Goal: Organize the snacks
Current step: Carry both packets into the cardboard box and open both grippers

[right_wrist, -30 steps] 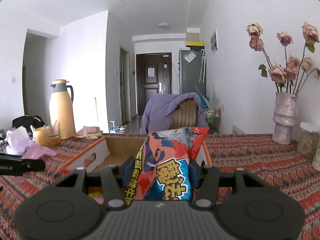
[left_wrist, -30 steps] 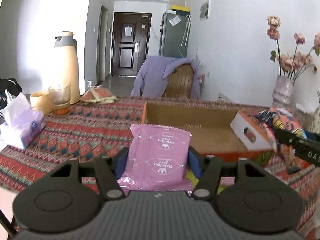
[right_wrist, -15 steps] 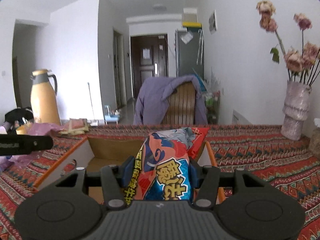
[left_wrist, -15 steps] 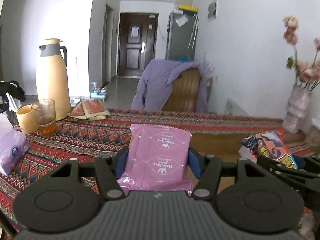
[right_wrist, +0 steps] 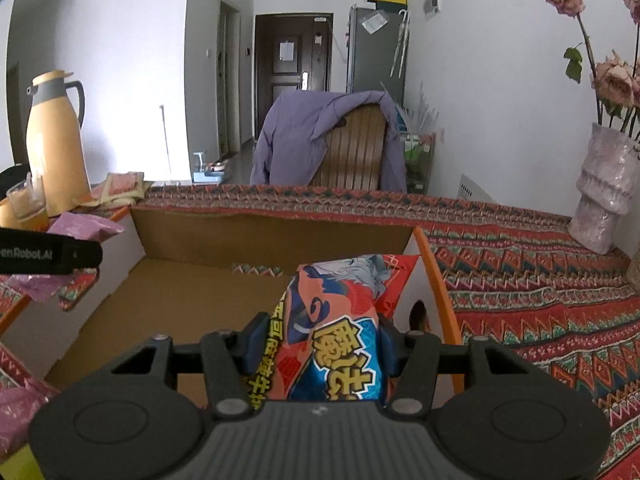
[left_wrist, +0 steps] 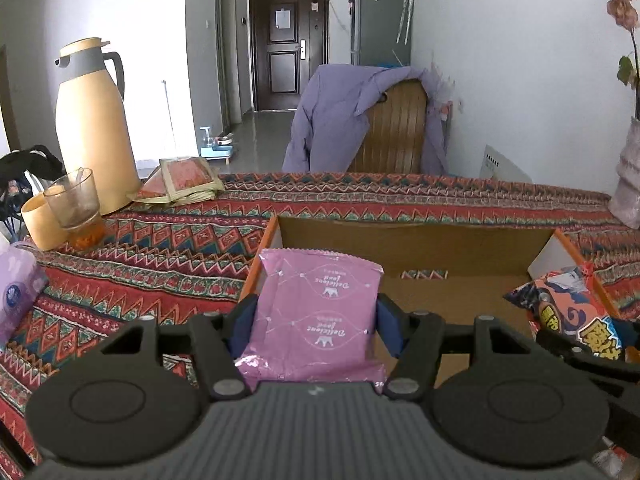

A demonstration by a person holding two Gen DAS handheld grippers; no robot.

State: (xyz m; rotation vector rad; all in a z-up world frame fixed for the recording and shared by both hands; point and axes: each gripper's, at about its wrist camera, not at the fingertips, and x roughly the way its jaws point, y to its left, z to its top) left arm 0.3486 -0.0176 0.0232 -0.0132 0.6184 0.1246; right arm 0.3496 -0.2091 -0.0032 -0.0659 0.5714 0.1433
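Observation:
My left gripper (left_wrist: 316,316) is shut on a pink snack packet (left_wrist: 320,300), held upright over the left rim of an open cardboard box (left_wrist: 416,240) with orange edges. My right gripper (right_wrist: 318,340) is shut on a red and blue snack bag (right_wrist: 340,320) with Chinese lettering, held inside the box (right_wrist: 272,236) near its right wall. In the left wrist view the same red and blue bag (left_wrist: 568,312) shows at the right. In the right wrist view the left gripper's finger (right_wrist: 48,256) and the pink packet (right_wrist: 86,228) show at the left. The box floor looks bare.
The box sits on a table with a patterned red cloth (left_wrist: 160,248). A yellow thermos (left_wrist: 94,128), a glass (left_wrist: 74,204) and a cup stand at the far left, with a purple tissue pack (left_wrist: 16,292) nearer. A vase of flowers (right_wrist: 604,196) stands at the right. A chair with a purple jacket (left_wrist: 360,120) is behind the table.
Both grippers have moved forward toward the box with their snacks still held. The box now fills the lower middle of both views, and the tissue pack has slid to the left edge.

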